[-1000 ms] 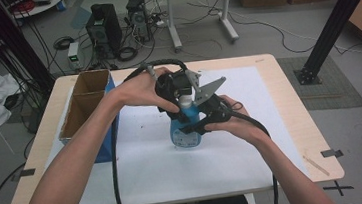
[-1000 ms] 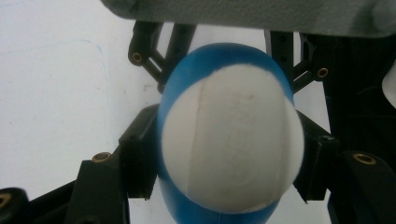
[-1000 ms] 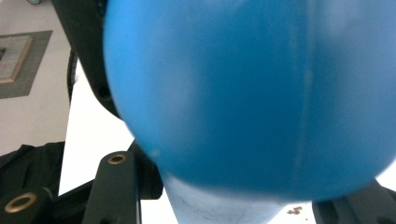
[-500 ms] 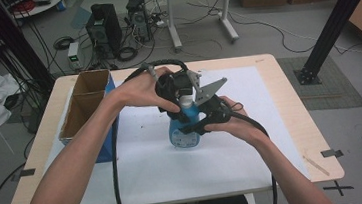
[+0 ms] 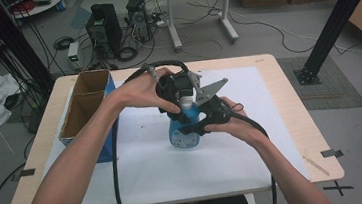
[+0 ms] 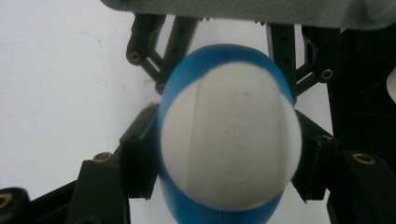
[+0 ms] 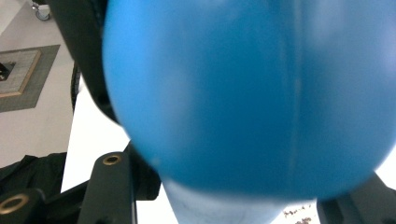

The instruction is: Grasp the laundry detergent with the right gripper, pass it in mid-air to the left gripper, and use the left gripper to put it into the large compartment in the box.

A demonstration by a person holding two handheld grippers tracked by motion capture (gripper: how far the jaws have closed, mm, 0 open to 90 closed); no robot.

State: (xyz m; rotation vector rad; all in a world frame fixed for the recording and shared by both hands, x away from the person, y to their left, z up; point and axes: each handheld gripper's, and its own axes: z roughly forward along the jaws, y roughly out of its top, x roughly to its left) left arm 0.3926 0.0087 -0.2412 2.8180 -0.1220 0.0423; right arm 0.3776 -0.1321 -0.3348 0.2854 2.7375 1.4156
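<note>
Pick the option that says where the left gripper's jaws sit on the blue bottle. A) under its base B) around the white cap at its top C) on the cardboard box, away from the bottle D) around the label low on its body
B: in the left gripper view the left gripper has a jaw on each side of the white cap of the blue bottle.

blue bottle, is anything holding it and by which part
The left gripper is shut on the blue bottle at its white cap. The right gripper sits around the bottle's body, jaws just opening; whether it grips cannot be told.
</note>
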